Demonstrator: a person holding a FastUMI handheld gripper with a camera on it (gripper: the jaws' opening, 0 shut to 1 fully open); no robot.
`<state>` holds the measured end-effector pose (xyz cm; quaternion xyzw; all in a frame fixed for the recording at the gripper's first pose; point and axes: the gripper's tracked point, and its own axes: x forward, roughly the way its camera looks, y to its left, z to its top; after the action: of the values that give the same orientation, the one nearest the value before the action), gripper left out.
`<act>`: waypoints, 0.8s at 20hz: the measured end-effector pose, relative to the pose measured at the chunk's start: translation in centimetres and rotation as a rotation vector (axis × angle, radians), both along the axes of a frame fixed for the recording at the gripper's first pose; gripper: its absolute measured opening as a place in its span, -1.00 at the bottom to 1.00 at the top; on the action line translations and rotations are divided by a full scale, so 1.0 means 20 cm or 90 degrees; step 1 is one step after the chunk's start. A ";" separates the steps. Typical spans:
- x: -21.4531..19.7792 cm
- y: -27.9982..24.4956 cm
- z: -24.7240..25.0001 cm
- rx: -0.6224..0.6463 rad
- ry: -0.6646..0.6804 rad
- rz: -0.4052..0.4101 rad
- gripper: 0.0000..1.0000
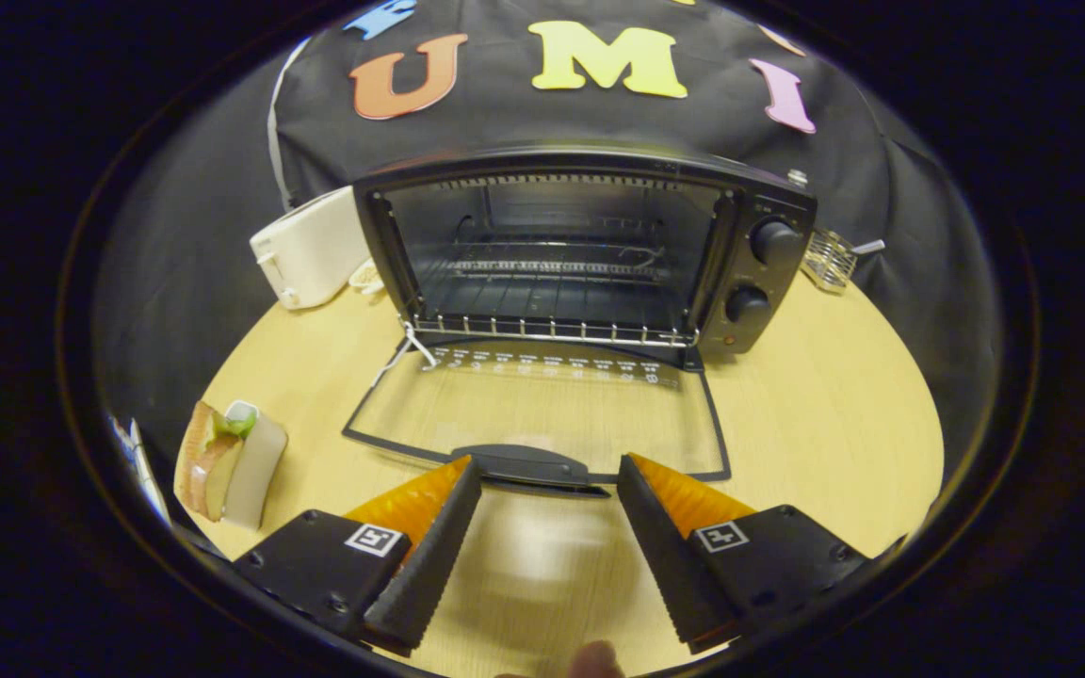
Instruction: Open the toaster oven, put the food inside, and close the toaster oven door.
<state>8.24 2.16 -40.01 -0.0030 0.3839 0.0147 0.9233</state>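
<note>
Round wooden table (816,414), pale grain, bare toward its near edge; white pop-up toaster (309,250) toward the far left edge, lying close against a black appliance's left side; small pale item (368,276) tucked just behind it, too small to tell; wire basket (830,259) at the far right edge, a metal handle sticking out to its right; fingertip (596,659) at the near edge, blurred.

One toaster oven (590,254) with two knobs (774,241), one white toaster (309,250), one sandwich (227,461), one wire basket (830,259), one wooden table (825,424).
</note>
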 end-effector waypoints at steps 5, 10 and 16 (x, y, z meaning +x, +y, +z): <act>-0.02 0.05 0.06 0.005 -0.004 0.036 0.95; -0.07 0.19 0.20 0.017 -0.004 0.120 0.95; -0.19 0.43 0.39 0.168 0.038 0.212 0.95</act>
<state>4.35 10.69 -32.16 0.0551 0.4001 0.2170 0.8887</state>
